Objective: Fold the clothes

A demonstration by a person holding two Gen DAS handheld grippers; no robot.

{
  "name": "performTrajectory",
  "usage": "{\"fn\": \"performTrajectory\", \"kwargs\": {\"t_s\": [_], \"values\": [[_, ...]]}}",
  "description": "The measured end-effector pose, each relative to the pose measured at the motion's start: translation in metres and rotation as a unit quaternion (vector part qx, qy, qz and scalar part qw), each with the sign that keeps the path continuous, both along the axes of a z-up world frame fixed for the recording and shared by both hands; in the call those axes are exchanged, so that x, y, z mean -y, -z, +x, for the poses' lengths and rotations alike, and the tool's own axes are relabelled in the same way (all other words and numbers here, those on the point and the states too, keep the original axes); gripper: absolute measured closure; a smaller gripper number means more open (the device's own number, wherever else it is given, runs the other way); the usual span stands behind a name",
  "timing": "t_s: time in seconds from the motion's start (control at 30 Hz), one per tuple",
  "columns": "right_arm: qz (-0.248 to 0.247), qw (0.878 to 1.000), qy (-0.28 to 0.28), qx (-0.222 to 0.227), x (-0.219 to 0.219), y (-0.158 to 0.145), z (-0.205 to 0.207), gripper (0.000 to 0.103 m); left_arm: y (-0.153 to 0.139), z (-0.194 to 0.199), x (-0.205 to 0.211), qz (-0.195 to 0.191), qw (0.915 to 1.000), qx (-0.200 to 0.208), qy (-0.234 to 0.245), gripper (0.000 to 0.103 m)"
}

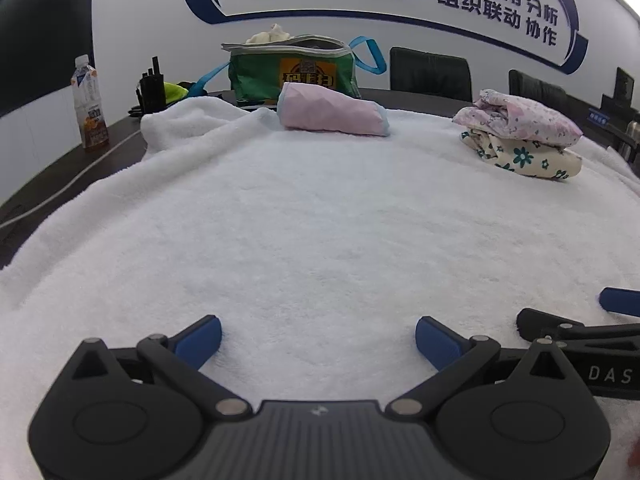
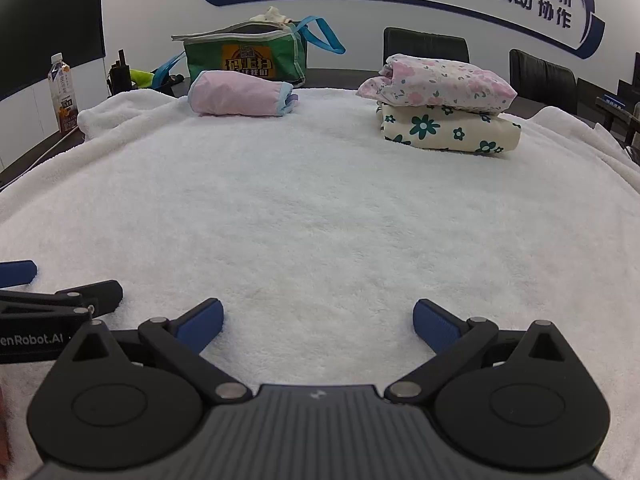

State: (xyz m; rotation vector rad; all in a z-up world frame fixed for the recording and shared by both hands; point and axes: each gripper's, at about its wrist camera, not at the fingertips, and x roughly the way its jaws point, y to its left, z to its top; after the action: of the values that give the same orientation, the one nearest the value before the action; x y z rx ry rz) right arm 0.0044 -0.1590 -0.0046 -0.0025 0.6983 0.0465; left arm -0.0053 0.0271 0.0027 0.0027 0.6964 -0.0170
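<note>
Jaws on our left gripper [image 1: 318,342] and right gripper [image 2: 318,324] stood apart, empty, over the white towel [image 2: 320,220]. We saw folded clothes [image 2: 444,104] stacked beyond.

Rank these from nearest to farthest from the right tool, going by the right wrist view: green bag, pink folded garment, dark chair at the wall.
From the right tool, which is open:
1. Pink folded garment, ahead-left on the white towel.
2. Green bag, directly behind it, off the towel.
3. Dark chair, ahead-right against the wall.

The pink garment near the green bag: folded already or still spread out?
Folded. The pink garment lies as a compact bundle on the white towel, edges tucked together, in front of the green bag.
</note>
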Motion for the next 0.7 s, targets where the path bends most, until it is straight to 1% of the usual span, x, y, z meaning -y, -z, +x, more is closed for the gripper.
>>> {"fn": "performTrajectory", "kwargs": {"t_s": [0.7], "values": [[0.0,1.0,0.0,0.001,0.0,0.0,-0.0005,0.0,0.0001,0.0013,0.0022,0.005,1.0,-0.001,-0.001,0.0]]}}
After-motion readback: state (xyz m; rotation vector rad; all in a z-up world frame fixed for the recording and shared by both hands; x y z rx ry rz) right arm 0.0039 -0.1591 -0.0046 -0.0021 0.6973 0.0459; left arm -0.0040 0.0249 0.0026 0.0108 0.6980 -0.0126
